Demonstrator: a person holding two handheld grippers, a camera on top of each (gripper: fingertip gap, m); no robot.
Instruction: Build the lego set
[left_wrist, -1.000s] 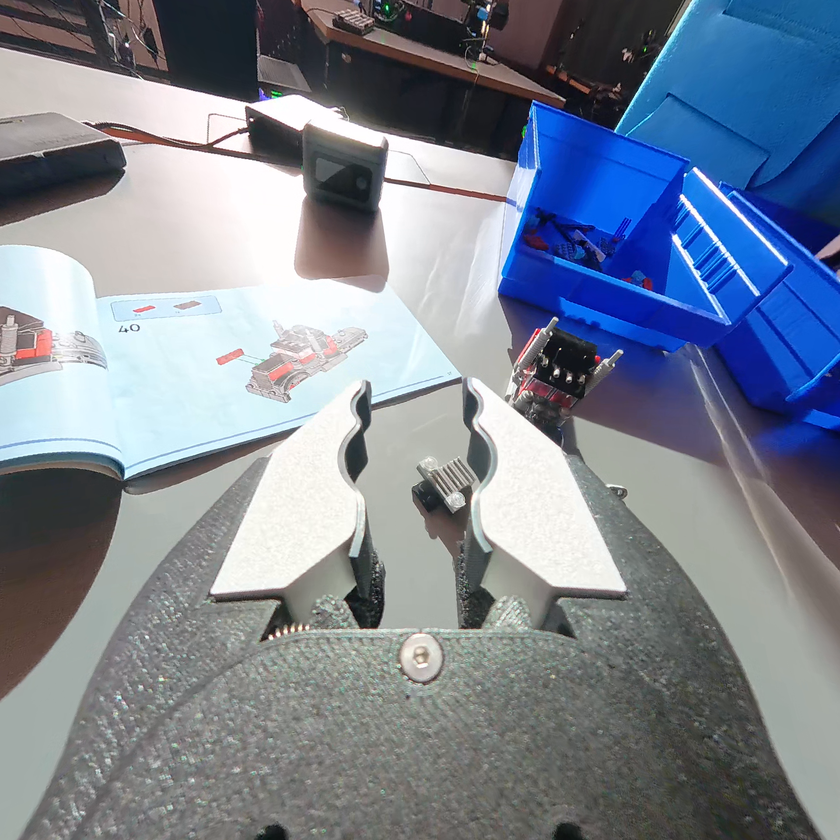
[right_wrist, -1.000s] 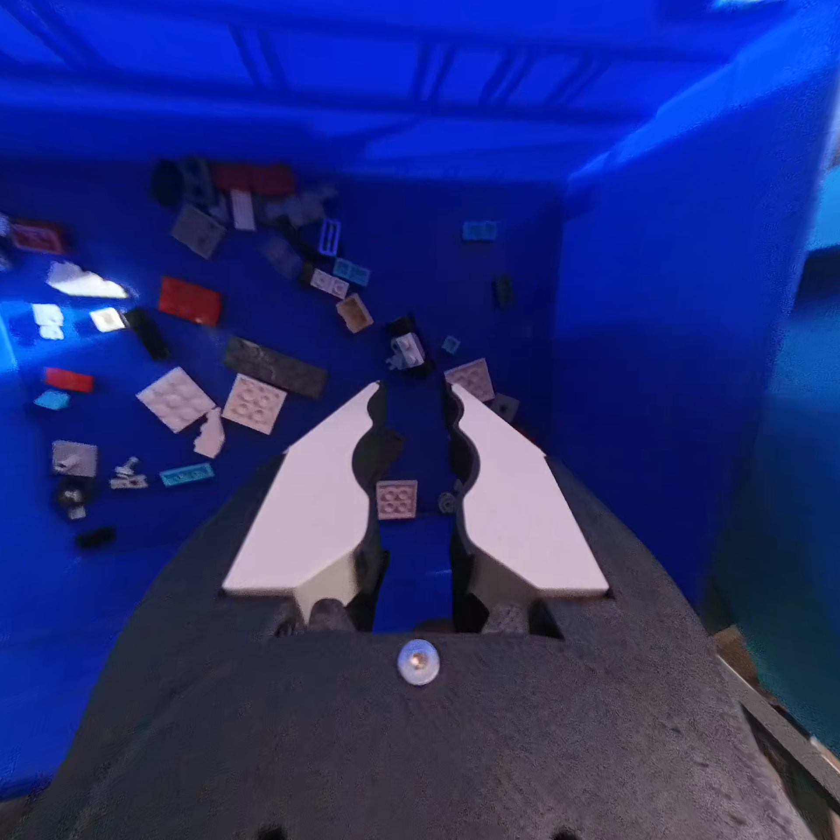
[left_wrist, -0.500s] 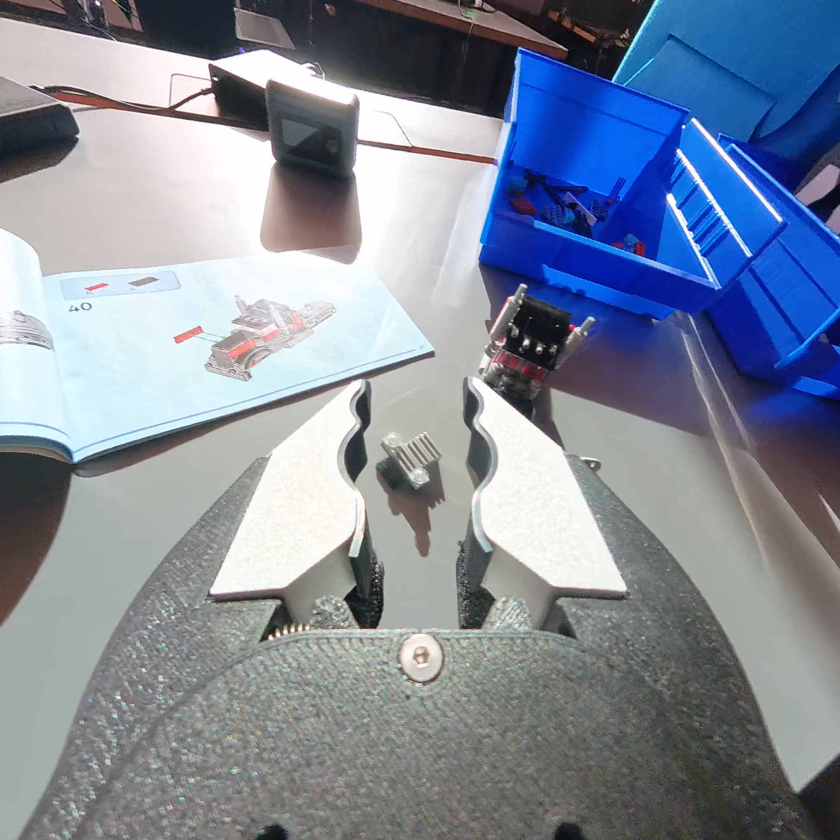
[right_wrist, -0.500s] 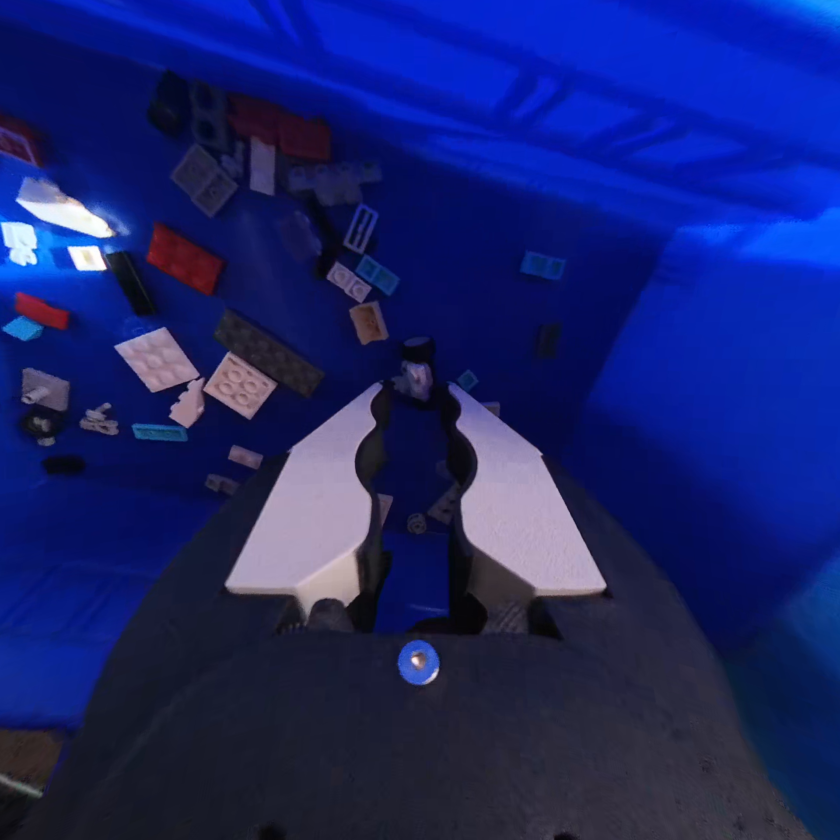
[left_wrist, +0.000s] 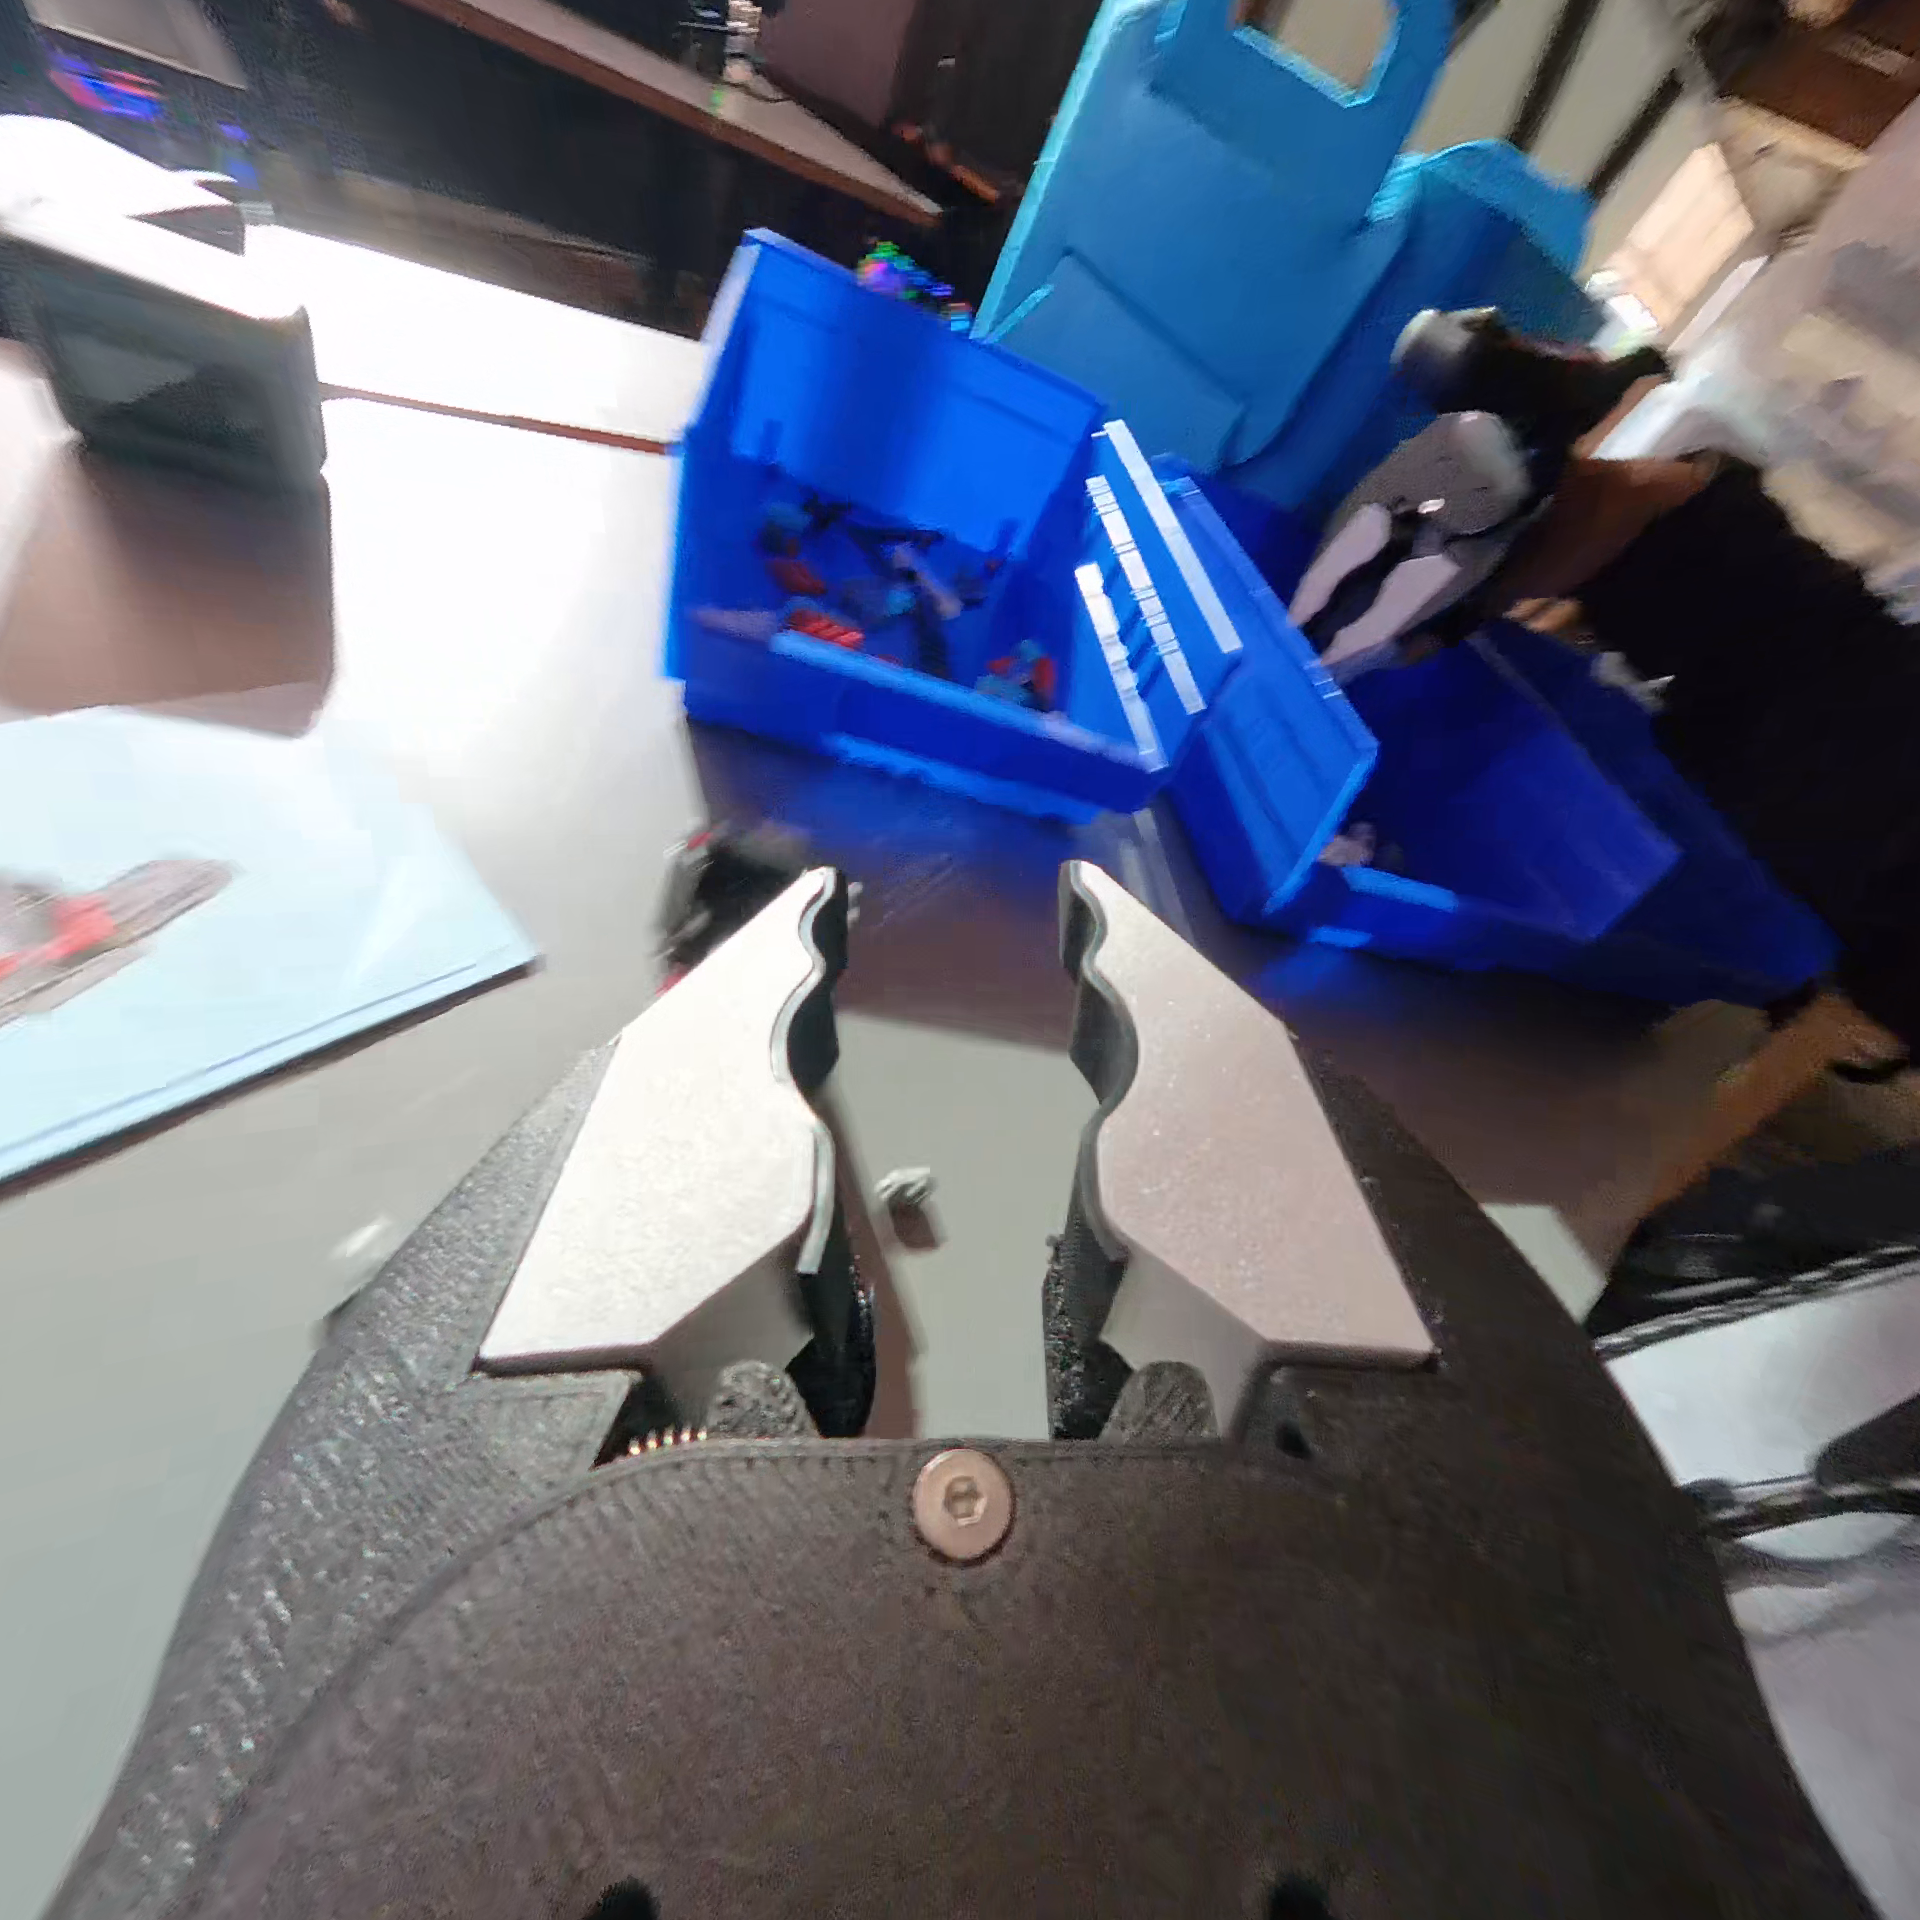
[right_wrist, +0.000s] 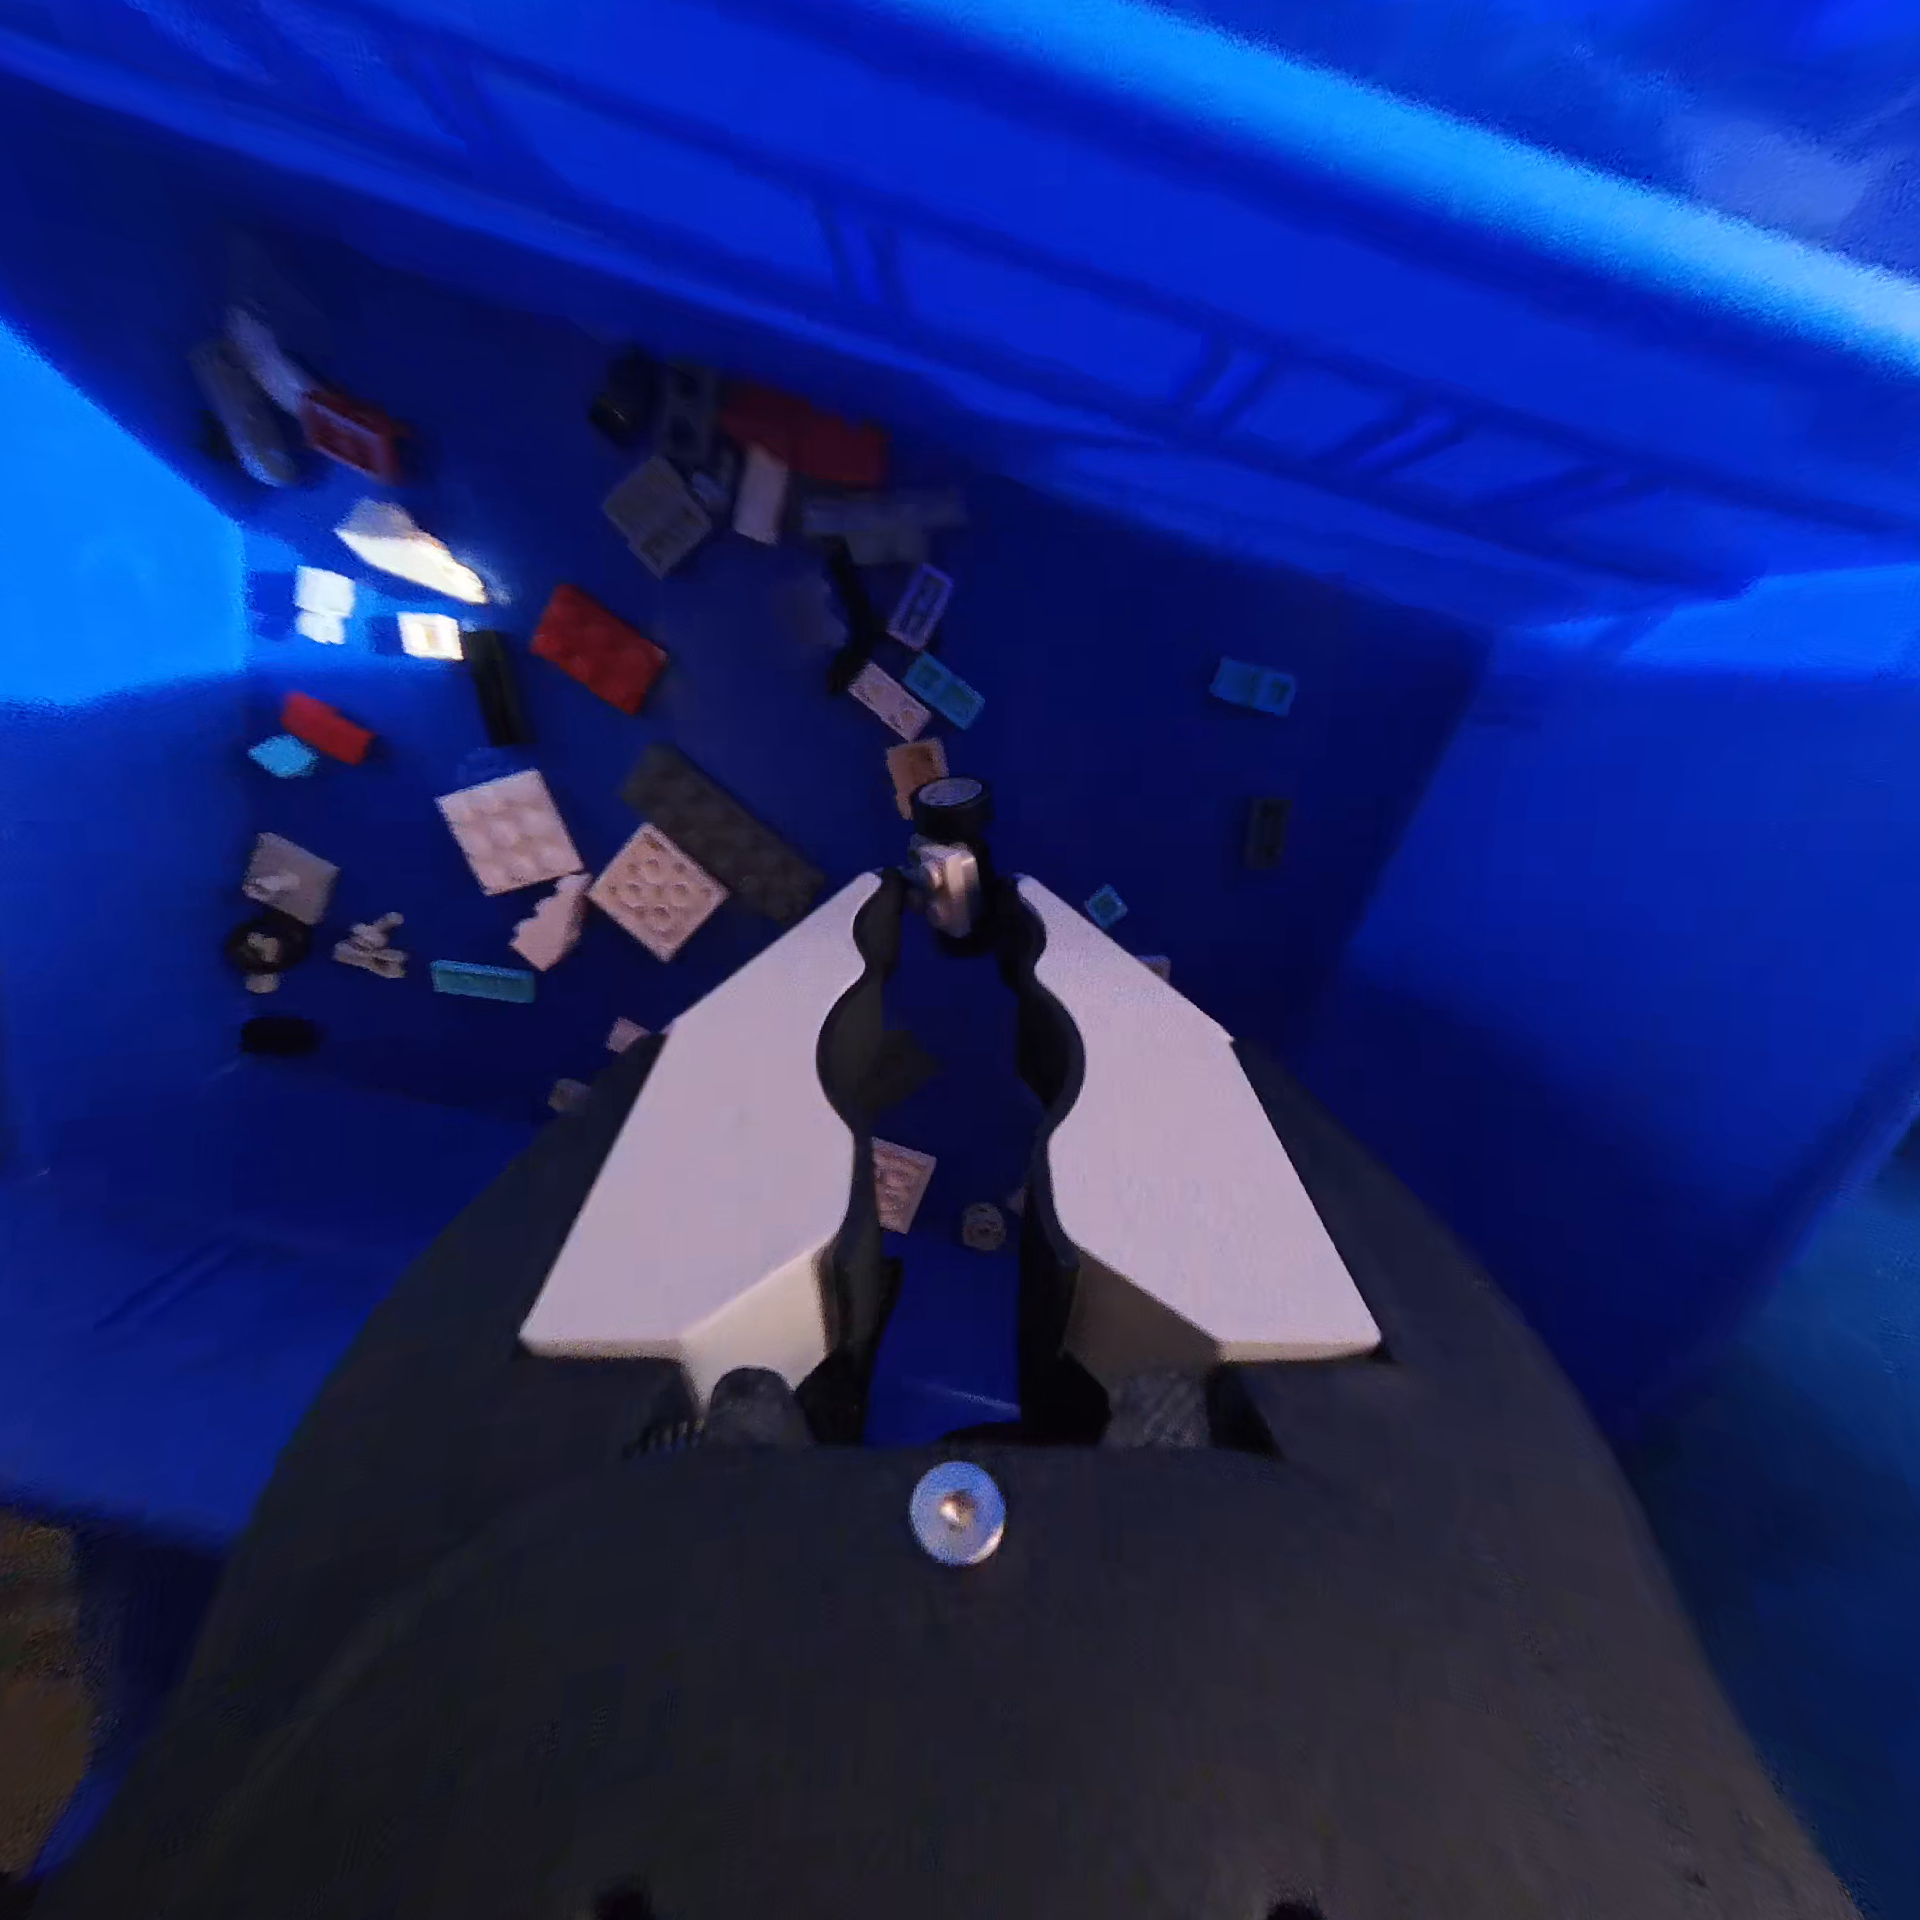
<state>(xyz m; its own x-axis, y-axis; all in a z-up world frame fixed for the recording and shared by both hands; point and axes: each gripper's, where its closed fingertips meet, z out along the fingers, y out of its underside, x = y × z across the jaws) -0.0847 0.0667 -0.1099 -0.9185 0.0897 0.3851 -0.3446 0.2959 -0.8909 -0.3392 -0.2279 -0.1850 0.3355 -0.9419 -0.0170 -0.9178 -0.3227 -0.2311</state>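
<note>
My right gripper (right_wrist: 951, 883) is deep inside a blue bin (right_wrist: 1558, 935) and is shut on a small black-and-grey lego piece (right_wrist: 943, 868) at its fingertips. Several loose plates (right_wrist: 597, 649) lie on the bin floor. From the left wrist view this gripper (left_wrist: 1361, 613) reaches into the right-hand bin (left_wrist: 1507, 790). My left gripper (left_wrist: 951, 894) is open and empty above the table. The partly built truck model (left_wrist: 727, 883) sits just behind its left finger, mostly hidden. A tiny grey piece (left_wrist: 904, 1190) lies on the table between the fingers.
A second blue bin (left_wrist: 883, 416) with loose pieces stands ahead on the left. The open instruction booklet (left_wrist: 208, 935) lies at the left. A dark box-shaped device (left_wrist: 177, 384) stands at the far left. A person's dark sleeve (left_wrist: 1766, 675) is at the right, near the table edge. My right fingertips sit around 40 cm from my left ones.
My left gripper has swung right, away from the small grilled piece it hovered over, still open. My right gripper has narrowed onto the black-and-grey piece, which has shifted relative to the plates below.
</note>
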